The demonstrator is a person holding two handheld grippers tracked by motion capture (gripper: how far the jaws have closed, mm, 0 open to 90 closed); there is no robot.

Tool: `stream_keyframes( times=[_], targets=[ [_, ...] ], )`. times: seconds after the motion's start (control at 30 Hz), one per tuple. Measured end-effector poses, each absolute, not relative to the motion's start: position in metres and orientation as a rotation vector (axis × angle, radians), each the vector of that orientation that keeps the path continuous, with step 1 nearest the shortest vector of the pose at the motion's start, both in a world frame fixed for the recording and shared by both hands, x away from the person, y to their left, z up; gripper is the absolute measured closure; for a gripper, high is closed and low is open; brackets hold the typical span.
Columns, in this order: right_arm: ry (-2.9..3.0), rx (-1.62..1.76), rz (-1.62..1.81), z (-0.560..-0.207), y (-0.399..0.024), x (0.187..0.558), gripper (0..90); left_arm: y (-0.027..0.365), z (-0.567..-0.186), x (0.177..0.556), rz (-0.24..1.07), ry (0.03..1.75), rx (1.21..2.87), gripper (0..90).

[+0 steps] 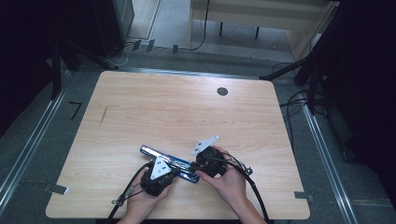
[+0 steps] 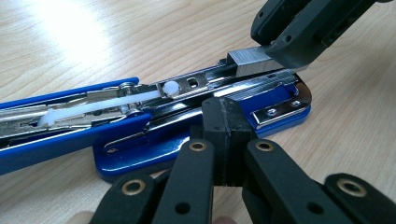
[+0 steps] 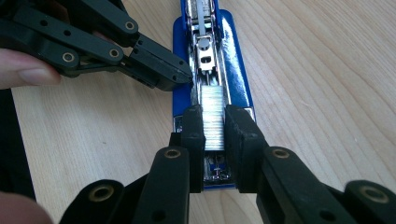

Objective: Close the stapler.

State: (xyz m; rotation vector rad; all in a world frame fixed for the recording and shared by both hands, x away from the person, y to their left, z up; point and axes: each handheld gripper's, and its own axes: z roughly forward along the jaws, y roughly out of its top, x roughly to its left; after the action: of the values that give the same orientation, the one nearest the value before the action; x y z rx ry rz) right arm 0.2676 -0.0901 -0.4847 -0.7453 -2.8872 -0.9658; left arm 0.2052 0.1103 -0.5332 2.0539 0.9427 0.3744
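jaws shut; pressing open blue stapler (image 2: 196, 135)

The high view looks down on the table (image 1: 140, 102); both gripper views closely share the blue stapler (image 2: 140, 144).

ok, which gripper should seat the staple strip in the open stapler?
Right, probably. The right gripper already clamps the staple strip over the magazine channel; the left gripper is shut, pressing on the stapler base, steadying it.
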Motion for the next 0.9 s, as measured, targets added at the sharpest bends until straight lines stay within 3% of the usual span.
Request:
stream_keyframes(
  times=[0.9],
  targets=[
    [-2.916, -0.709, -1.021, -0.4818, -0.0889, 0.2642, 79.4, 0.1105, -0.5332, 0.2054, 0.371, 0.944, 2.052, 90.0]
  ],
)
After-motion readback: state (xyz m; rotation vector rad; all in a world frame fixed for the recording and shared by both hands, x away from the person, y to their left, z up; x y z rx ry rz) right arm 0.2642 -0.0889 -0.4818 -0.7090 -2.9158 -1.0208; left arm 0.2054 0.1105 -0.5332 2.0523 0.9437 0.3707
